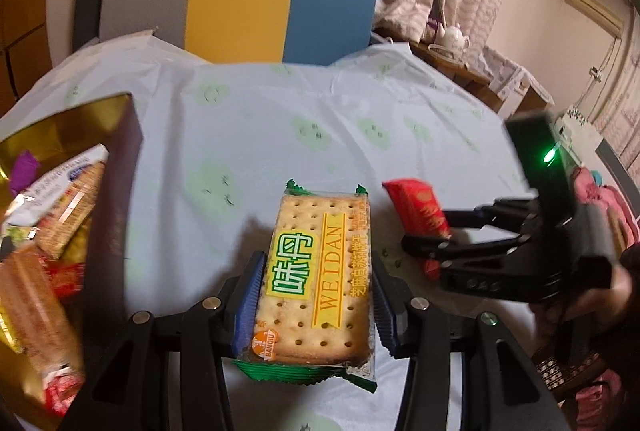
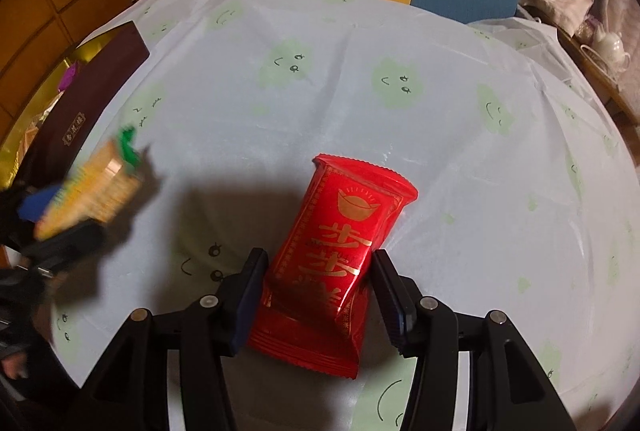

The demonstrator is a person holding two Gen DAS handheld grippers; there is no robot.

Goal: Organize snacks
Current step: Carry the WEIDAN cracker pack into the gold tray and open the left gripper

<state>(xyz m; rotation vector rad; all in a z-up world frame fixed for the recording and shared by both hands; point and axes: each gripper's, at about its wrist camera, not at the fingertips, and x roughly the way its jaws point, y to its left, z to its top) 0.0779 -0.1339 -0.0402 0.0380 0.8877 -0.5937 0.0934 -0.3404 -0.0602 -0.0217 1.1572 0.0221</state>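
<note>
Cracker packet point(image 1: 316, 279) clamped in left gripper point(image 1: 316, 295), red packet point(image 2: 340, 251) pinched by right gripper point(image 2: 320, 287)

One cracker packet point(image 1: 316, 275), one red snack packet point(image 2: 336, 263), one box point(image 1: 116, 167) of several snacks, two hand-held grippers.

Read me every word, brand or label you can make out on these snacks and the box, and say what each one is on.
"WEIDAN": cracker packet, in left gripper.
"BANQIU": round logo, same packet.
Large green Chinese characters, same packet: "味丹".
Gold characters on red snack packet, in right gripper: partly creased, unreadable.
Plaque on dark box: too small.
</note>
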